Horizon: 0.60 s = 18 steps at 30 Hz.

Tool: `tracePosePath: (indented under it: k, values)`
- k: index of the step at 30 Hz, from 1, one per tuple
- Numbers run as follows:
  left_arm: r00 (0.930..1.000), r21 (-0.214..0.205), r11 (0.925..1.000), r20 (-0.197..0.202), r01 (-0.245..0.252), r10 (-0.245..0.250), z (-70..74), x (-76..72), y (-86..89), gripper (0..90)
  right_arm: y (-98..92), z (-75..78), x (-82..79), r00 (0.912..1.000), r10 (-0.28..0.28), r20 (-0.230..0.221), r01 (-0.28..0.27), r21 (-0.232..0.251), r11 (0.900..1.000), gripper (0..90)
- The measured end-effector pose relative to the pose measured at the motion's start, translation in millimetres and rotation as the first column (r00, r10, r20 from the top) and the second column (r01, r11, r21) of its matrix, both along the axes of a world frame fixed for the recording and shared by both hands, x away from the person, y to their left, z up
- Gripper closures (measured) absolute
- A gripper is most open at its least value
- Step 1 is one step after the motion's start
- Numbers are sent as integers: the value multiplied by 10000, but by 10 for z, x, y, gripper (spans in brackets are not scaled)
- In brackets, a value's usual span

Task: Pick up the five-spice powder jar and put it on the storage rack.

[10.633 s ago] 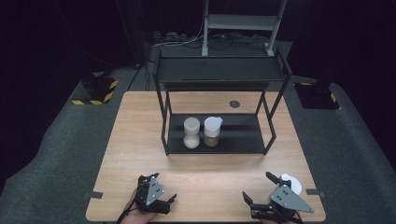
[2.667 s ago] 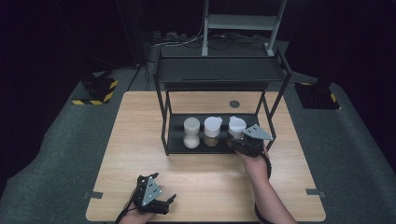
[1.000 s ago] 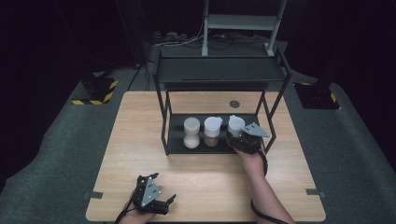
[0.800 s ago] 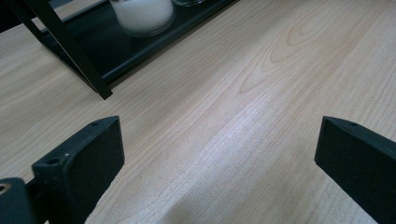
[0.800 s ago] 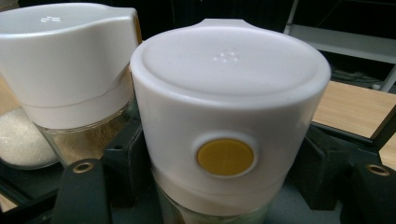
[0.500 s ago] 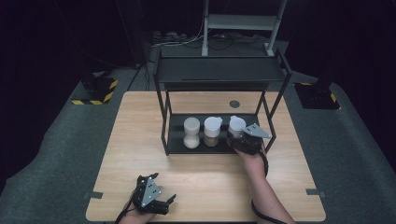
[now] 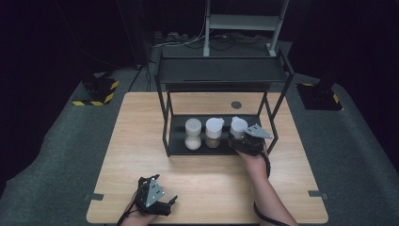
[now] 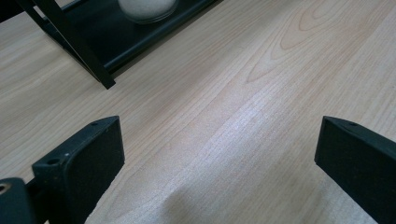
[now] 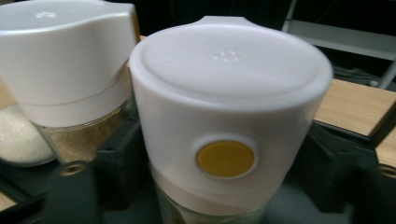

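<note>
The right gripper [image 7: 245,139] sits at the lower shelf of the black metal two-tier rack [image 7: 221,70], its jaws to either side of the glass spice jar with a white cap and a yellow button [image 9: 229,126]. Those jaws have just been opening, and in the right gripper view a thin gap shows on each side of the glass, so the jar stands between them without being squeezed. The jar rests at the right end of the shelf. At its nine o'clock, just beside it, stands a second white-capped glass jar of tan powder [image 7: 214,133], and further that way a round jar of white grains [image 7: 193,134]. The left gripper [image 7: 157,200] lies near the front edge of the light wooden table [image 7: 141,122], at about seven o'clock from the rack, jaws spread wide over bare wood with nothing between them.
</note>
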<state>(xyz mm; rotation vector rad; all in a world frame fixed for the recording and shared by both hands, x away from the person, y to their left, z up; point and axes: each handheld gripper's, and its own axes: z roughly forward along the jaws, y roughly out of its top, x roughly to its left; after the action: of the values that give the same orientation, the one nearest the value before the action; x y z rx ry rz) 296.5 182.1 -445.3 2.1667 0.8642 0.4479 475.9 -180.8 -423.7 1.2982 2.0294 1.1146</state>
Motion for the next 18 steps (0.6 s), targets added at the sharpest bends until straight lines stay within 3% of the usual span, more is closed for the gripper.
tracePosePath:
  k: [8, 18]
  values:
    - [10000, 20, 10000, -15, 24, -24, 0, 3, 0, 16, 8, 28, -29, 9998, -189, 8, 189, 10, 9998, 74]
    - [10000, -40, 10000, -33, 59, -59, 0, 3, 3, 16, 2, 96, -83, 10000, 0, 27, 0, 44, 10000, 0]
